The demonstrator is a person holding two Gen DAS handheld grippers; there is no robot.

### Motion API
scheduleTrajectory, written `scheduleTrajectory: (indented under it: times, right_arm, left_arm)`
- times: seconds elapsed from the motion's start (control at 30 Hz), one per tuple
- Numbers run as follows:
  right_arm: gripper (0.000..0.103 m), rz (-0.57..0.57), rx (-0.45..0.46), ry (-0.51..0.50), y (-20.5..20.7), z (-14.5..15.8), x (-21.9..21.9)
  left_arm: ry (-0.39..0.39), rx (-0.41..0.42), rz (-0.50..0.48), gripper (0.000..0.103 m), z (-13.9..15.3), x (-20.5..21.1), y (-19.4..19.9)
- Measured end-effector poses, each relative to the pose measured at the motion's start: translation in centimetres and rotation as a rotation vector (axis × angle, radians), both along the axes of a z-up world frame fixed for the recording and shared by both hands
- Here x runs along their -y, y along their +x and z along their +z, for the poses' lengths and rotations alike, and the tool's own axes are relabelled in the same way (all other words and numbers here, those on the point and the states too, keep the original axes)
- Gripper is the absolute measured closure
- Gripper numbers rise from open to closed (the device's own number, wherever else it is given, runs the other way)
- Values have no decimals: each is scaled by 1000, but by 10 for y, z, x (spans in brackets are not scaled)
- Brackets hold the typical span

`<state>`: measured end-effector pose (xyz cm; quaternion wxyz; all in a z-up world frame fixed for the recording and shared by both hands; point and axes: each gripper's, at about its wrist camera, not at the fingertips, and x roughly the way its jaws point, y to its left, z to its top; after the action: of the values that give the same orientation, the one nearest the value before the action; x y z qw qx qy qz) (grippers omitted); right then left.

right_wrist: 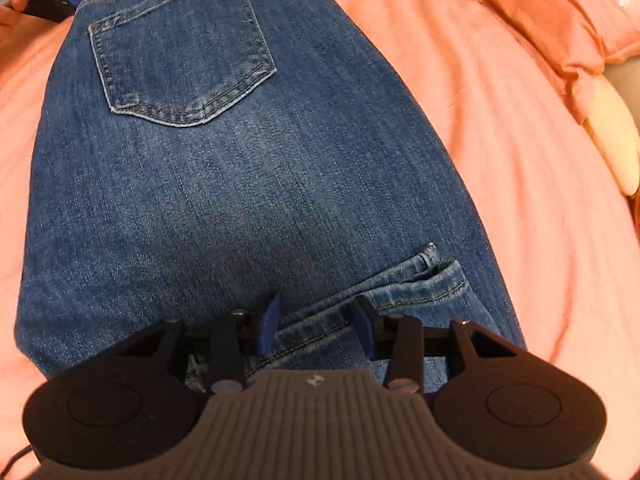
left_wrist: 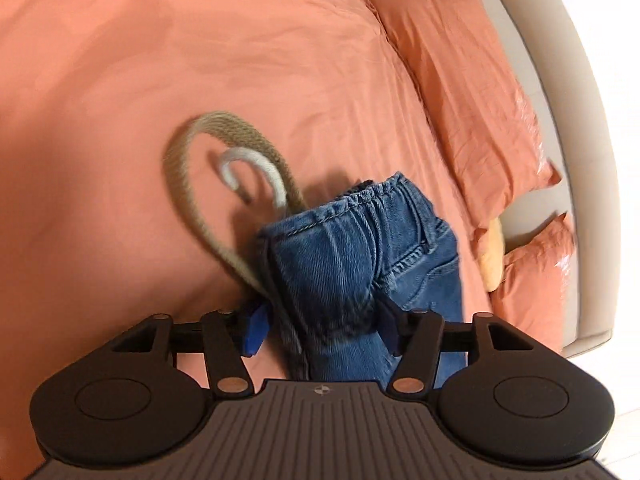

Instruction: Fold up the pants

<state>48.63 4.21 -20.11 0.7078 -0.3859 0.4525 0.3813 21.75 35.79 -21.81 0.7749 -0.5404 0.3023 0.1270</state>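
Fold step under way: pants (right_wrist: 224, 184) doubled on bed (left_wrist: 160, 80); left gripper (left_wrist: 320, 330) wide around waist bunch, grip uncertain; right gripper (right_wrist: 316, 326) half-open astride hems, not pinching; next, release and smooth

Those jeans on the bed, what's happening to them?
A person is folding blue jeans on an orange bed cover, with a two-finger gripper in each hand. The left gripper has the waistband end bunched between its fingers, with a tan belt curling out beside it. The right gripper is at the other end, its fingers on either side of the leg hems. Orange pillows lie nearby.
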Motion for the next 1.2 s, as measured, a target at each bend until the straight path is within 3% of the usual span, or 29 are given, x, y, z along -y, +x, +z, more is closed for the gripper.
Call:
scheduleTrajectory:
  times: [0.2,0.33,0.47,0.67,0.97,1.1,1.2]
  right_arm:
    - [63,-3,-7,37,6,-1,8]
    - [63,-17,-13,55,7,3,19]
    - [63,-37,-11,67,5,2,24]
    - [65,-51,23,65,-4,8,27]
    - [65,-217,55,187,-30,50,103]
    - [65,-290,89,207,-53,60,157]
    - [65,-361,92,213,-65,64,198]
  left_arm:
    - [86,-28,10,59,6,5,11]
    - [280,-113,5,69,35,27,25]
    - [399,-163,11,74,63,45,36]
    - [633,-89,-45,75,133,92,38]
    - [903,30,-206,77,227,223,63]
    - [1006,96,-339,78,235,307,80]
    - [1095,125,-454,78,219,374,86]
